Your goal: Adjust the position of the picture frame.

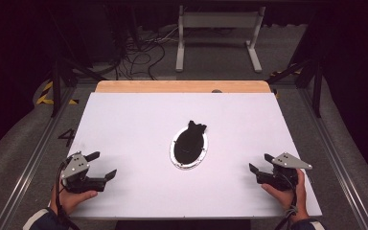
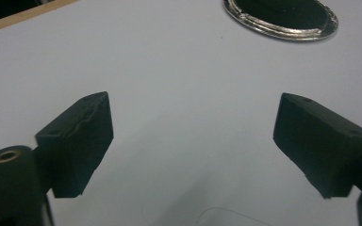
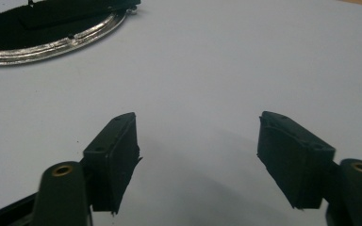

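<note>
Lying at the middle of the white table [image 1: 124, 120], an oval silver-rimmed tray [image 1: 189, 146] is seen with a black item [image 1: 191, 139] on it, one end reaching past the far rim. The left gripper [image 1: 100, 165] and right gripper [image 1: 260, 163] are held near the front corners, well apart from the tray. Both are held with jaws spread wide and nothing between them.

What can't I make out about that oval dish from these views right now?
- Dark thing on the silver-rimmed dish: high view too small and dark to identify it.
- Left gripper view: top edge cuts off the dish.
- Right gripper view: top and left edges crop it; the contents read plain black.
</note>
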### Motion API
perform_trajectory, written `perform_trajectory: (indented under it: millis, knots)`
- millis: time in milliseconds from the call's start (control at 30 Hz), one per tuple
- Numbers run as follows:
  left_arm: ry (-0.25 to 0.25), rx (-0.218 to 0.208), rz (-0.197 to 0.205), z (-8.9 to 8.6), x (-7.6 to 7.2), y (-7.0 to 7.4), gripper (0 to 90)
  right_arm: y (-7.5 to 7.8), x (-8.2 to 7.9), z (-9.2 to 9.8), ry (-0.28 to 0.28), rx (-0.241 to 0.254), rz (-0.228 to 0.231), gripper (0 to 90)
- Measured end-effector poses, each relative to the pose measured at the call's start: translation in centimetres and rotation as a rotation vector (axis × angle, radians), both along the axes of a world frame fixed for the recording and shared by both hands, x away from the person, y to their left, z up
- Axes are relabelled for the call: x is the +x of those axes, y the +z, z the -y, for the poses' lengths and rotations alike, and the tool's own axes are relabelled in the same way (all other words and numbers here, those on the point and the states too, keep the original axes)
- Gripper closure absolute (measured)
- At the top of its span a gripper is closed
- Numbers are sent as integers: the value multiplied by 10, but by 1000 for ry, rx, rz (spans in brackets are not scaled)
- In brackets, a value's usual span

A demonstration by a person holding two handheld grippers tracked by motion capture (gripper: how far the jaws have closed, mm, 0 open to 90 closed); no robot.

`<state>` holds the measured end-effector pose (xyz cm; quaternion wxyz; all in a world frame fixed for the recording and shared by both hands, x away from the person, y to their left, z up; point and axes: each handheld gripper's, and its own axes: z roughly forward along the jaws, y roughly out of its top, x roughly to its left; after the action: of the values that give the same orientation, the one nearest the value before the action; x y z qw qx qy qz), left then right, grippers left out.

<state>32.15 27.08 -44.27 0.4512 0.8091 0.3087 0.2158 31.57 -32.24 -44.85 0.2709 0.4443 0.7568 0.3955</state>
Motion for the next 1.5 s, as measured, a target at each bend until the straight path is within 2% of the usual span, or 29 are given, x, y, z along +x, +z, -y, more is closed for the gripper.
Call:
perform_trajectory:
  millis: [100,167,233,267,300,333,467,567,633,767,833,900,933,967,1033,1133,1200,1233,1367,1500]
  knots:
    - [-41,26,-14,7,1,-1,250,0,3,-1,13,15,-3,444]
    - [-73,55,-45,10,3,-5,335,1,7,-2,8,20,-13,468]
    - [-90,81,-70,14,3,-9,470,4,13,-4,3,19,-14,531]
    - [-104,93,-84,16,3,-11,508,6,16,-5,1,17,-12,553]
    - [-104,93,-84,16,3,-11,577,6,16,-5,1,17,-12,553]
    - [-113,99,-89,17,2,-11,577,9,20,-7,7,28,-6,590]
    - [-139,93,-104,32,-4,-8,792,21,42,-22,62,57,-2,793]
    - [-196,95,-106,51,-7,-4,887,27,59,-36,107,68,-16,877]
    - [-221,100,-112,60,-6,-4,897,28,67,-44,125,55,-24,900]
    - [-248,107,-140,77,1,-8,899,34,86,-64,159,64,-28,900]
    - [-259,107,-142,86,5,-10,898,37,93,-73,163,53,-21,900]
    - [-270,116,-138,95,10,-10,898,38,100,-80,162,64,-38,900]
    - [-277,107,-142,100,12,-10,899,38,103,-84,160,61,-38,900]
    - [-295,100,-150,104,14,-10,898,39,106,-88,160,53,-35,900]
    - [-325,115,-153,117,14,-11,898,39,114,-96,169,38,-39,900]
    - [-386,127,-161,139,12,-14,898,41,129,-107,183,51,-57,900]
    - [-396,127,-165,145,11,-14,898,42,135,-111,184,56,-61,900]
    - [-406,131,-164,155,11,-15,898,41,138,-114,186,59,-65,900]
    - [-418,131,-155,179,14,-13,899,31,160,-129,182,35,-101,900]
    - [-426,125,-161,194,17,-11,899,19,176,-138,179,17,-138,900]
